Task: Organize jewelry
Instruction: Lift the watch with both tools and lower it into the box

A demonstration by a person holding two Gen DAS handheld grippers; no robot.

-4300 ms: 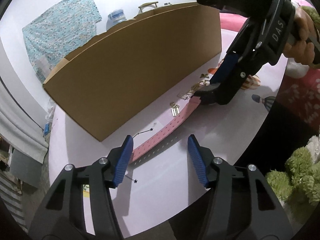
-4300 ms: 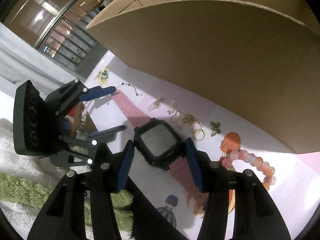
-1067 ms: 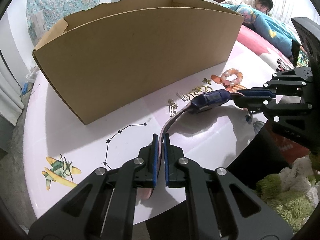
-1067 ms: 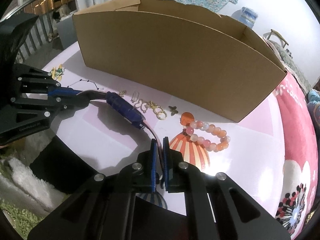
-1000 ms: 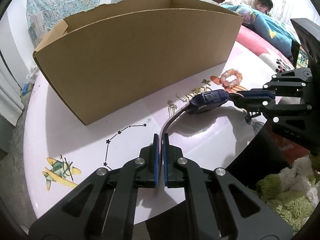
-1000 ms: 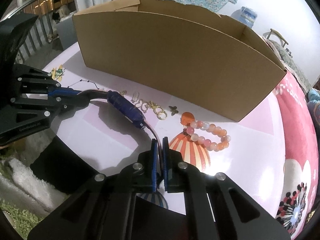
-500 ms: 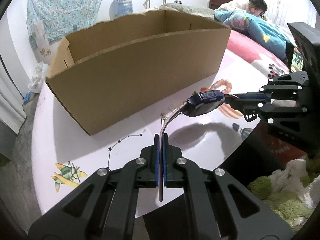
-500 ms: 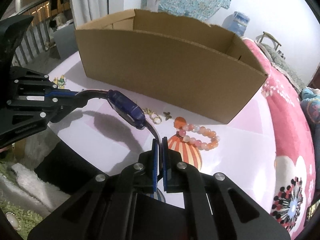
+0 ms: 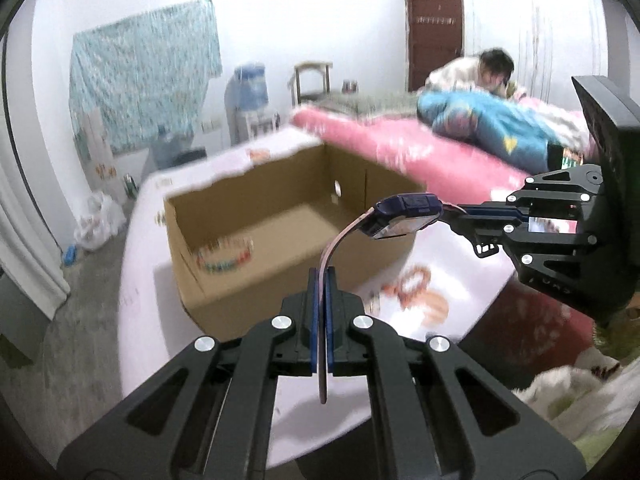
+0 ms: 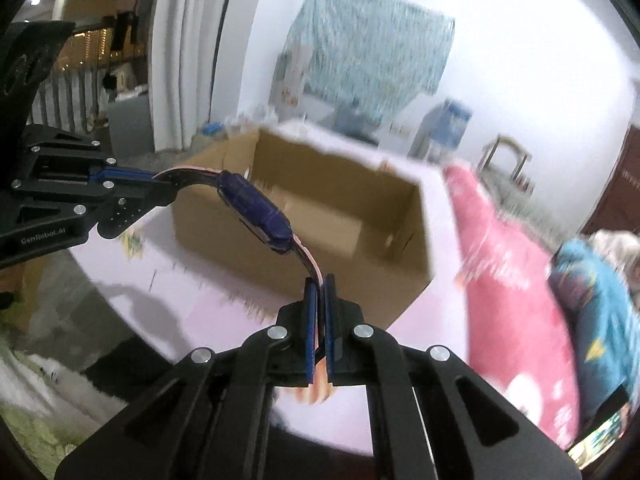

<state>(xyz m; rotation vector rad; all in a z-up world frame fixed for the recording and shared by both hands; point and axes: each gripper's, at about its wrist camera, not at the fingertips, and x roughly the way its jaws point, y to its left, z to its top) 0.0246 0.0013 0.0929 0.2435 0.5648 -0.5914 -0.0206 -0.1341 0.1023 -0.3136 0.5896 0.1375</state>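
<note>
The left gripper (image 9: 322, 280) has its jaws pinched tight on one pink strap end of the watch (image 9: 404, 219); the right gripper (image 10: 320, 285) has its jaws clamped the same way on the other strap end. The watch hangs stretched between them in the air above the bench (image 9: 344, 396), its dark case just in front of the box (image 9: 280, 264). A bead bracelet (image 9: 412, 286) lies on the bench beside the box; another bracelet (image 9: 224, 258) lies inside it.
</note>
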